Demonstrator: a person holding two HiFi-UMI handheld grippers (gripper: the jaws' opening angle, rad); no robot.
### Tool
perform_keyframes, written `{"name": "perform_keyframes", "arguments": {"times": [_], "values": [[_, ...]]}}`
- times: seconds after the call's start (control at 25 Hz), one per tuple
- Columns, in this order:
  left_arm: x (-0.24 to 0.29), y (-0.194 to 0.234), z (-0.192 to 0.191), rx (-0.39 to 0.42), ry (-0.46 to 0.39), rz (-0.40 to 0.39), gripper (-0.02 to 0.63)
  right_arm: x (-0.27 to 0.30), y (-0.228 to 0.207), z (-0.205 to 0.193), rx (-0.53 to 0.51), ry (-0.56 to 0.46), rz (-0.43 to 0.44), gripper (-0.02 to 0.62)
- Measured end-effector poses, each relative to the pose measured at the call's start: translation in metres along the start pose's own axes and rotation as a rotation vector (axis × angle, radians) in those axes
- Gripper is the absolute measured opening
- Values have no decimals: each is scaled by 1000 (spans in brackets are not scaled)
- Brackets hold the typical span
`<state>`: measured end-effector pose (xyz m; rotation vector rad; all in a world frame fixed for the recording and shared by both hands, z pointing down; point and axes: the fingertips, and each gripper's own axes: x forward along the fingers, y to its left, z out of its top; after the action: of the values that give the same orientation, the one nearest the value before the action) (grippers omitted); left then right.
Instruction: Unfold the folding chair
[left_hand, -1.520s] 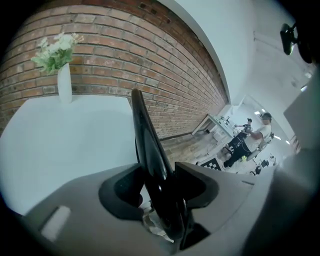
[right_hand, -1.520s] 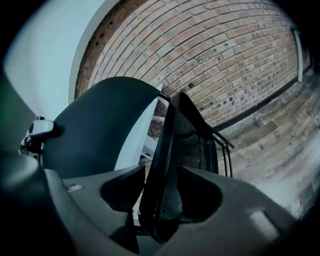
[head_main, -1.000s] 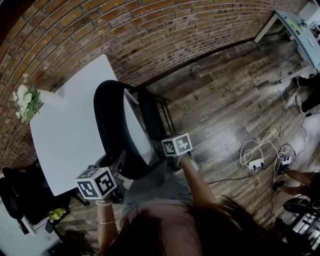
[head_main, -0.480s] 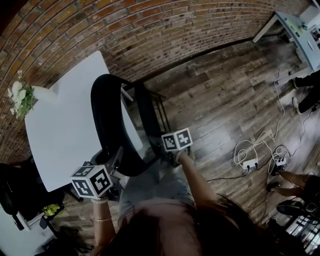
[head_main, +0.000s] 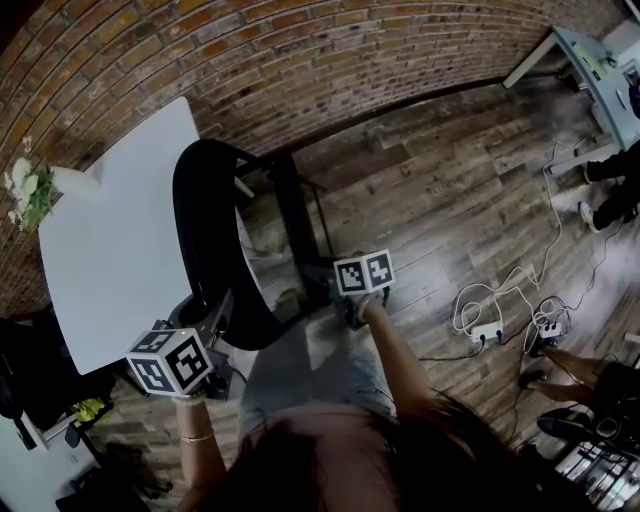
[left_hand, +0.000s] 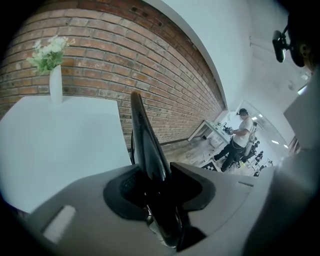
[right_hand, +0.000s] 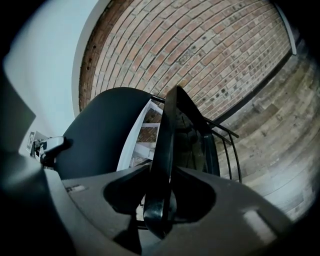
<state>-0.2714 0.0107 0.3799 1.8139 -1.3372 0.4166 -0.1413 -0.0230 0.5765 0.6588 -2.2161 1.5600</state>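
left gripper (left_hand: 156, 186): clamped on the edge of the chair's (head_main: 203, 235) big black panel, which runs up ahead of it
right gripper (right_hand: 161, 196): clamped on the thinner panel edge; big panel just left of it
table (head_main: 105, 255): ahead-left of left gripper

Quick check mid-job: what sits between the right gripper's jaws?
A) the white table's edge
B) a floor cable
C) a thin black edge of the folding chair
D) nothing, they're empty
C: in the right gripper view, the right gripper is clamped on a thin black edge of the folding chair.
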Motion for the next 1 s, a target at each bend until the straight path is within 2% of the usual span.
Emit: {"name": "perform_keyframes", "arguments": {"times": [0.24, 0.48, 0.84, 1.0], "values": [[8, -9, 0, -7, -16, 25, 133, -27, -27, 7, 17, 19, 12, 141], [20, -19, 0, -24, -47, 89, 126, -53, -55, 13, 38, 43, 10, 149], [27, -16, 5, -48, -137, 243, 112, -68, -75, 17, 28, 93, 41, 153], [28, -13, 5, -62, -145, 274, 110, -74, -84, 18, 21, 139, 50, 158]]}}
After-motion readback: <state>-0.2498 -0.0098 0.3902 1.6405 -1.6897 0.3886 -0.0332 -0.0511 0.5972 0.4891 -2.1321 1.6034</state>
